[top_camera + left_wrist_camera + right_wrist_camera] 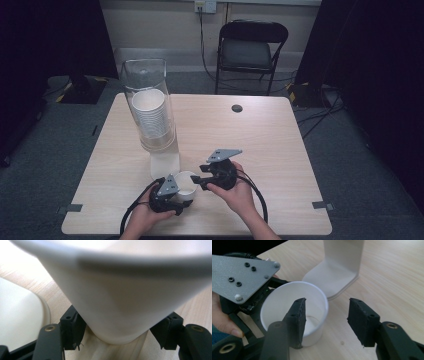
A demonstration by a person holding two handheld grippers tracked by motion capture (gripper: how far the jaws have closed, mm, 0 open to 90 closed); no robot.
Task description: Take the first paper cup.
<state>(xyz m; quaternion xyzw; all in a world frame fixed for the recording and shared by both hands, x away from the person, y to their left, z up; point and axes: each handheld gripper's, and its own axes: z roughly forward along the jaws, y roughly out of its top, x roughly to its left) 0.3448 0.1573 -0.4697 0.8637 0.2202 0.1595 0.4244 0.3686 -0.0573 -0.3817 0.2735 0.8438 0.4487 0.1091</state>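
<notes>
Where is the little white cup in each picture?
High view: the white cup sits near the table's front edge, between the two tools.
Left gripper view: cup up close, between the left tool's jaws.
Right gripper view: cup at lower left, behind one jaw.
Shared landmark: the white dispenser base beside it.

We're looking down along our right gripper [325,323], its two black jaws spread wide apart with bare table between them. The left jaw hangs over the open mouth of a white paper cup [287,302] standing on the pale wood-grain table [392,272]. Just beyond the cup sits a white plastic L-shaped stand [337,272], its base near the cup's rim. On the cup's left, the other gripper [244,302] with its grey three-cornered plate presses close; a hand [223,317] holds it.
</notes>
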